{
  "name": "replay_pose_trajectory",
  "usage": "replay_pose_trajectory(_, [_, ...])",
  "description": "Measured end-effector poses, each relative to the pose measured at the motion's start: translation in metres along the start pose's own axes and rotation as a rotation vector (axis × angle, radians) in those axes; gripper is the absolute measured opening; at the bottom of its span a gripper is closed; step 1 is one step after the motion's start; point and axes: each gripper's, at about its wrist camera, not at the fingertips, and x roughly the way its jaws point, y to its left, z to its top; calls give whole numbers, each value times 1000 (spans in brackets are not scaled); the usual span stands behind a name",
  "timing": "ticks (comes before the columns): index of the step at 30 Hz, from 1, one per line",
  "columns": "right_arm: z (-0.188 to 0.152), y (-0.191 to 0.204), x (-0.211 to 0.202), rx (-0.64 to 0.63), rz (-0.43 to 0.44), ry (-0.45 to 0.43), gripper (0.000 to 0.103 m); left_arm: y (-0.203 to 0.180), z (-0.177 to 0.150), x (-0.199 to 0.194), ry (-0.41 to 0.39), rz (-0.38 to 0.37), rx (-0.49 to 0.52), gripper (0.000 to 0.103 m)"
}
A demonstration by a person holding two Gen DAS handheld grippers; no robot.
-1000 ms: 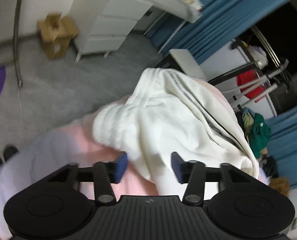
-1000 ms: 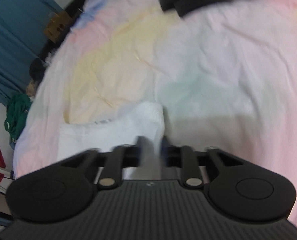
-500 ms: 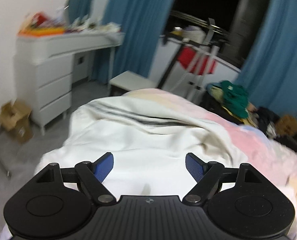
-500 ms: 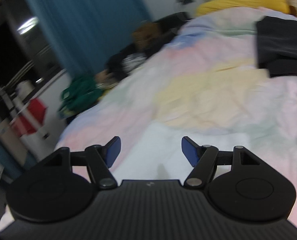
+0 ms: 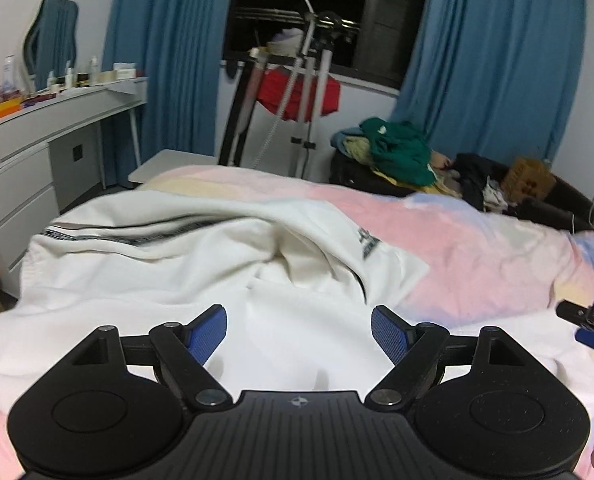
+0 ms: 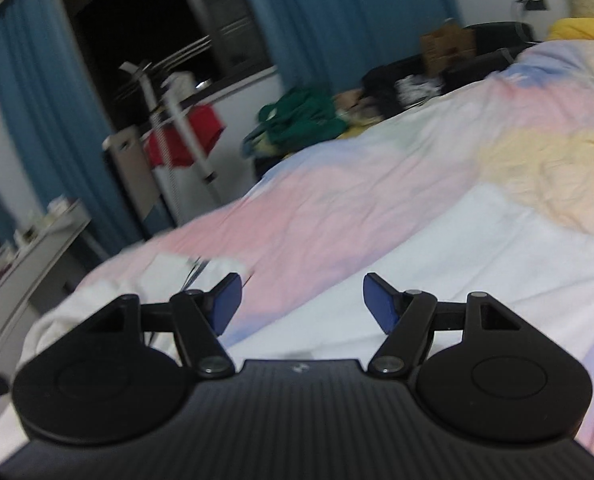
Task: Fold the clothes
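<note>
Garment under inspection: a white zip-up top (image 5: 201,264) lying rumpled on the pastel bed cover (image 5: 477,248), at the end of the bed nearest the dresser (image 5: 29,148). I find it unfolded. A dark zipper line runs across its upper panel, a deep crease sits near the middle, and one printed corner lies out toward the pink part of the cover. On the dresser side its edge sits close to the edge of the bed.

My left gripper (image 5: 299,330) is released, jaws spread wide, with nothing between them; it hangs over the near white cloth, and I cannot tell whether it touches. My right gripper (image 6: 302,304) is likewise released and empty, pointed across bare cover, with the garment only at its left margin (image 6: 169,268).

Risks as I judge them:
- Closing the left jaws where they are would likely pinch a loose bulge, not a hem or seam, and drag several layers together, worsening the bunching.
- The right gripper is aimed away from the cloth; closing there would catch the bed cover instead.
- Pulling toward the dresser side could slide the garment off the bed edge.
- The right wrist view is blurred, so edge placement from it is unreliable.

Beyond the bed stand a drying rack (image 5: 309,80) and blue curtains (image 5: 489,80), well clear.
</note>
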Motion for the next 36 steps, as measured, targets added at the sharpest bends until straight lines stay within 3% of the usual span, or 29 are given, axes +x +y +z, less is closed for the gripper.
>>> replay_pose_trajectory(6, [-10,19,7,-38,77,44,70,2,-19,24,24,15,19,81])
replay_pose_trajectory(15, [-13,53,76,64,248,263,70,23,-20,31,0,52,30,81])
replay_pose_trajectory(19, [-8,61,130,168,257,320,69,31,-18,32,-21,71,30,82])
replay_pose_trajectory(22, [-14,59,177,249,200,360,68,41,-16,35,-50,67,24,84])
replay_pose_trajectory(25, [-26,56,215,334,156,388,61,53,-13,46,-47,57,-18,84])
replay_pose_trajectory(28, [-32,60,234,380,151,363,41,59,-12,60,-52,70,-39,85])
replay_pose_trajectory(29, [-32,65,237,372,141,360,22,60,-13,64,-47,69,-40,84])
replay_pose_trajectory(30, [-32,70,240,362,130,357,10,61,-14,69,-36,62,-44,84])
replay_pose_trajectory(36, [-2,79,210,290,149,202,7,63,-19,77,-6,14,-66,84])
